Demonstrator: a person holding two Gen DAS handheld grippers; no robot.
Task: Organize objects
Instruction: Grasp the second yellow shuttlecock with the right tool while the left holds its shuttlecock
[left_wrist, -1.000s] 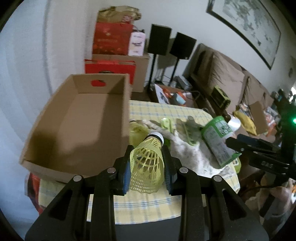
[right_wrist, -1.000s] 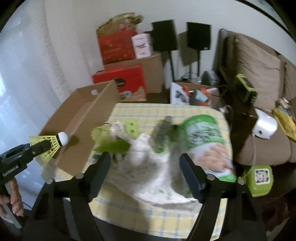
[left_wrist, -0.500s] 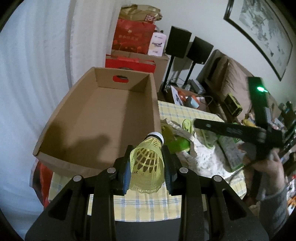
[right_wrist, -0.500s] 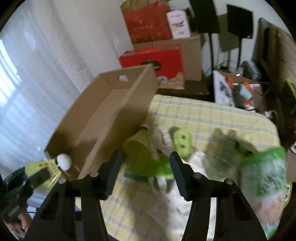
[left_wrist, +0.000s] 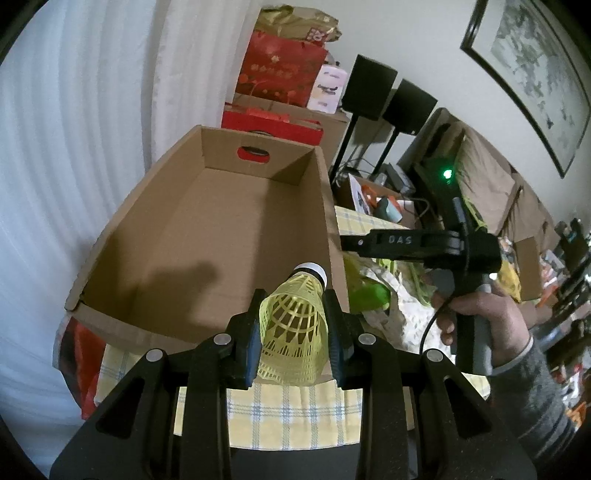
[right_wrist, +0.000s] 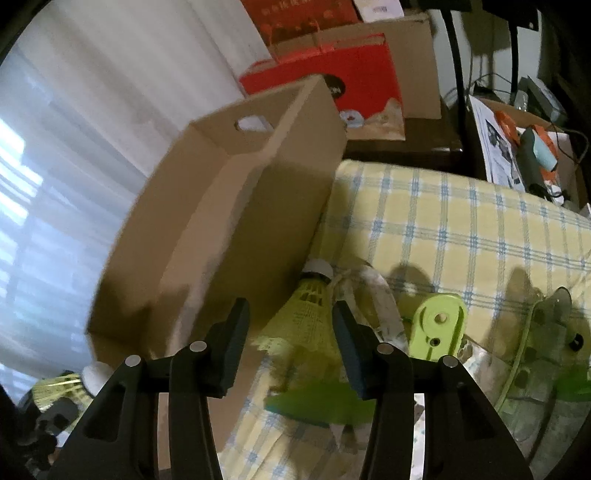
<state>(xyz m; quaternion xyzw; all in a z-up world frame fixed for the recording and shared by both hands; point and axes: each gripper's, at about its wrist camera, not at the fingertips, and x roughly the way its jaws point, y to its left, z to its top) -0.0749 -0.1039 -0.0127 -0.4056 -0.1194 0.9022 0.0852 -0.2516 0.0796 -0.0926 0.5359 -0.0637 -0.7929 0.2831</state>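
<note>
My left gripper (left_wrist: 293, 317) is shut on a yellow shuttlecock (left_wrist: 295, 332), white cork forward, held just in front of the near right corner of an open brown cardboard box (left_wrist: 207, 236). The box interior shows nothing in it. My right gripper (right_wrist: 290, 325) is open, its fingers straddling a second yellow shuttlecock (right_wrist: 314, 314) that lies on the checked tablecloth (right_wrist: 461, 229) against the box's side wall (right_wrist: 258, 221). The right gripper also shows in the left wrist view (left_wrist: 402, 243), reaching over the table beside the box.
A light green plastic piece (right_wrist: 437, 328), a green flat item (right_wrist: 317, 402), a white patterned cloth (left_wrist: 410, 317) and other green items lie on the table. Red bags (left_wrist: 280, 74), cartons, two black speakers (left_wrist: 388, 92) and a sofa stand behind.
My left gripper has carried its shuttlecock left and closer to the box. My right gripper has moved left and down to straddle the second shuttlecock beside the box.
</note>
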